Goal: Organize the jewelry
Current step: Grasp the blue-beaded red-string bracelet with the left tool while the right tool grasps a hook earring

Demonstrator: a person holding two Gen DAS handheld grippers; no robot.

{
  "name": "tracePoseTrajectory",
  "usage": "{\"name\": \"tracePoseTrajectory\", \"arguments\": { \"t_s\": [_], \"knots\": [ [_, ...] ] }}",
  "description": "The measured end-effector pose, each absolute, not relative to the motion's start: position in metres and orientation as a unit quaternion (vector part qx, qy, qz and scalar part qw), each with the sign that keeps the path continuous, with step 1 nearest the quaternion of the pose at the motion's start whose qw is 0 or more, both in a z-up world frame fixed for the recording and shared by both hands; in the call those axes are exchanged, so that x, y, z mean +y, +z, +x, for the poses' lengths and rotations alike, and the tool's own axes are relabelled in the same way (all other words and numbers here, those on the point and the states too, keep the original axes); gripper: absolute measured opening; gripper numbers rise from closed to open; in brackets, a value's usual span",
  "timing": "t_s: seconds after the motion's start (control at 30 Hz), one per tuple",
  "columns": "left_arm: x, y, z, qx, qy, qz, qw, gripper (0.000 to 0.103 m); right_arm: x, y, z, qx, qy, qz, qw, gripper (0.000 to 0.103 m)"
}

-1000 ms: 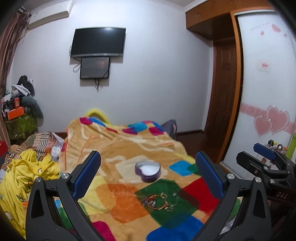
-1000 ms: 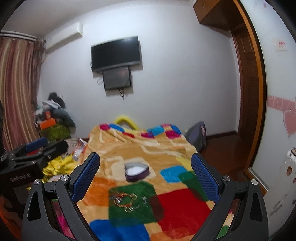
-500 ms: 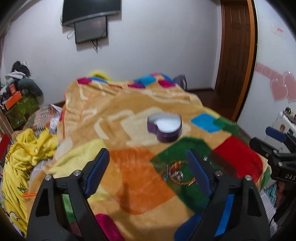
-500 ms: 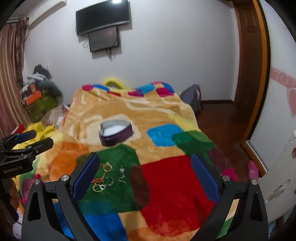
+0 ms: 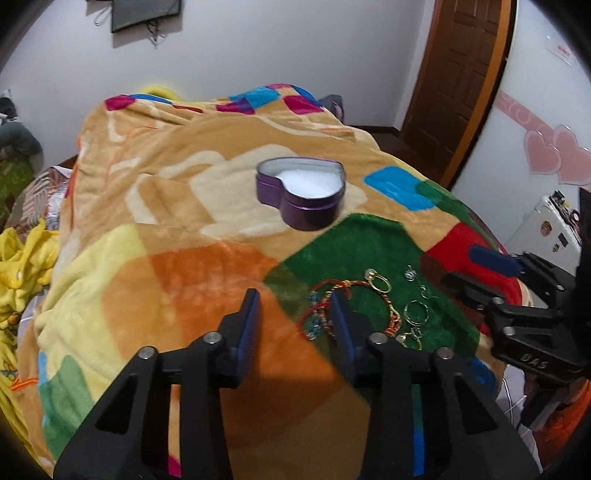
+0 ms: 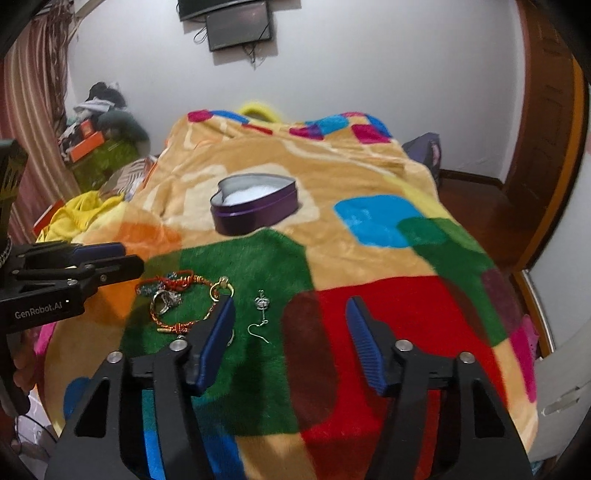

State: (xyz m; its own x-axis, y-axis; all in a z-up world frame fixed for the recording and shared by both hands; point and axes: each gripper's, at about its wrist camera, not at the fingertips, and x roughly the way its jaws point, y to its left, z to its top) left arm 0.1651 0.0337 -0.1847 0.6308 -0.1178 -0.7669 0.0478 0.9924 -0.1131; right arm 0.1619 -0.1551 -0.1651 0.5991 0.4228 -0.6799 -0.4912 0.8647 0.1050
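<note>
A purple heart-shaped tin (image 5: 301, 192) with white lining stands open on the patchwork blanket (image 5: 177, 266); it also shows in the right wrist view (image 6: 255, 208). Jewelry lies on the green patch: a red-orange braided bracelet (image 5: 354, 295), gold rings (image 5: 378, 282) and silver earrings (image 5: 419, 291). In the right wrist view I see the bracelet (image 6: 177, 286), a gold ring (image 6: 221, 290) and a silver hook earring (image 6: 261, 314). My left gripper (image 5: 293, 317) is partly open, empty, just above the bracelet's left side. My right gripper (image 6: 290, 328) is open, empty, over the green and red patches beside the earring.
The bed fills the middle. Yellow clothes (image 5: 18, 269) and clutter lie at the left. A wooden door (image 5: 461, 85) and a white cabinet (image 5: 546, 229) stand at the right. A wall screen (image 6: 238, 24) hangs behind.
Both grippers tilted down and moved closer to the jewelry. The left jaws narrowed markedly; the right jaws also narrowed. The tin and jewelry have not moved.
</note>
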Motion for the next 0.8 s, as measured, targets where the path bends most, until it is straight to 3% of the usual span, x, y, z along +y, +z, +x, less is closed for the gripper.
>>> {"name": "tracePoseTrajectory", "arguments": {
  "t_s": [0.17, 0.47, 0.8],
  "knots": [
    [0.027, -0.192, 0.172, 0.437, -0.067, -0.038, 0.896, 0.028, -0.148, -0.174, 0.17, 0.383, 0.276, -0.048, 0.88, 0.043],
    [0.029, -0.205, 0.179, 0.452, -0.079, -0.05, 0.887, 0.027, -0.139, -0.184, 0.181, 0.399, 0.299, -0.049, 0.865, 0.029],
    [0.037, -0.207, 0.179, 0.454, -0.08, -0.073, 0.885, 0.004, -0.128, -0.188, 0.185, 0.404, 0.315, -0.062, 0.857, 0.01]
  ]
}}
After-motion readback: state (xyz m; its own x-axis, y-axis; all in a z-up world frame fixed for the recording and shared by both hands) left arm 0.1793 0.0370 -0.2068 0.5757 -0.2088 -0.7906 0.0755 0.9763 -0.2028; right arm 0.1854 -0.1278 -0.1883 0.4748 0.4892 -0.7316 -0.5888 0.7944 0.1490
